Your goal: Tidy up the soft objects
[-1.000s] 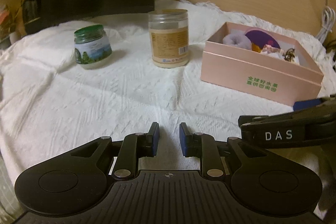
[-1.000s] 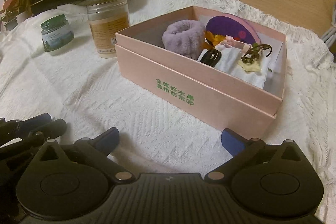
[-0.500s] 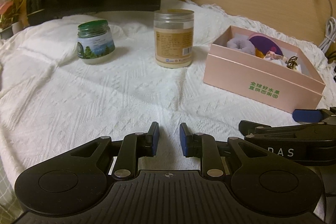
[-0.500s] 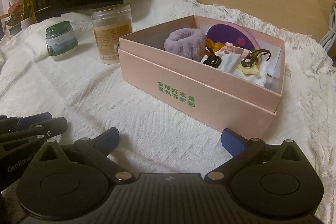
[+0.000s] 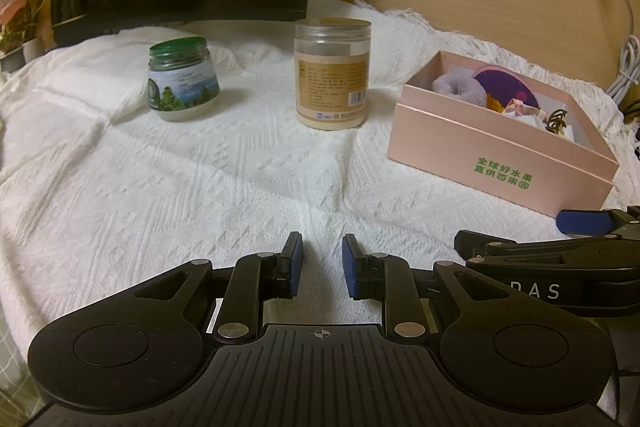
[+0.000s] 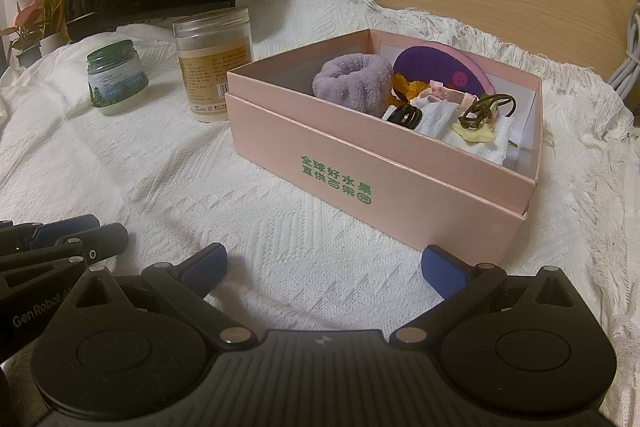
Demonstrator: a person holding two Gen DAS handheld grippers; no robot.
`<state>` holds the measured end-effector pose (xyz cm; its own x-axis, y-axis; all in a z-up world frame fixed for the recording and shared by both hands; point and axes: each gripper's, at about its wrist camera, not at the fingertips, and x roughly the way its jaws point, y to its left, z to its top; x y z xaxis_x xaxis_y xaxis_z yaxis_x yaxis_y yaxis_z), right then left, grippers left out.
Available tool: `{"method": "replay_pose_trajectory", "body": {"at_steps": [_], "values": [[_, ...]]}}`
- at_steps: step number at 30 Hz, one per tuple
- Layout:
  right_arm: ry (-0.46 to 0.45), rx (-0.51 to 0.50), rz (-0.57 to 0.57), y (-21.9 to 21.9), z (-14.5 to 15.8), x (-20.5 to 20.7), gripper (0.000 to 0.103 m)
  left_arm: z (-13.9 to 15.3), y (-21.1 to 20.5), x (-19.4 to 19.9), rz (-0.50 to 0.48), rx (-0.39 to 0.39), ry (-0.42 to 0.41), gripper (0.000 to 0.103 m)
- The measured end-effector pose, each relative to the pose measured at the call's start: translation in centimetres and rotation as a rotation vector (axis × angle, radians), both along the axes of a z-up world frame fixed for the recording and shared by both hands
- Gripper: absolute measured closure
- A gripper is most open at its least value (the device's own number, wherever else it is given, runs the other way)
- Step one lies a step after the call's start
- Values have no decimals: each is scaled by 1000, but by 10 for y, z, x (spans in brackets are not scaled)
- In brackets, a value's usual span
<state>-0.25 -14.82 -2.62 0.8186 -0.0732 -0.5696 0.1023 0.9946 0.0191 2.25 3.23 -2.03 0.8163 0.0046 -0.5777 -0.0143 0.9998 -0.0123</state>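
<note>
A pink rectangular cardboard box with green printed characters (image 6: 384,163) sits open on a white textured woven cloth with a fringed edge (image 6: 168,183), far and slightly right of the right gripper (image 6: 323,265). Inside the box, a lilac fluffy scrunchie (image 6: 352,82) lies at the far left, with a purple and pink oval felt pouch (image 6: 436,67) just to its right against the far wall. Nearer the front wall are a black coiled hair tie (image 6: 404,115), a white folded cloth with pink trim (image 6: 440,115), and a brown cord hair tie on a pale yellow star (image 6: 486,111) resting on that cloth. The right gripper's blue-padded fingers (image 6: 444,269) are spread wide and hold nothing, hovering over bare cloth with the box's near wall just beyond the right fingertip. The left gripper (image 5: 322,263) sits to the left, its fingers (image 5: 291,263) drawn close with a narrow gap between them, gripping nothing, the box well off to its far right. Left of the box stand a tall clear plastic jar with a tan label (image 5: 331,89) and a squat green-lidded glass jar (image 5: 182,79).
</note>
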Motion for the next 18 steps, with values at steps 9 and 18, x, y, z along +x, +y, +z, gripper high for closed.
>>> {"method": "replay_pose_trajectory", "body": {"at_steps": [9, 18], "values": [[0, 0, 0, 0, 0, 0, 0, 0, -1, 0, 1, 7, 0, 79], [0, 0, 0, 0, 0, 0, 0, 0, -1, 0, 2, 7, 0, 79]]}}
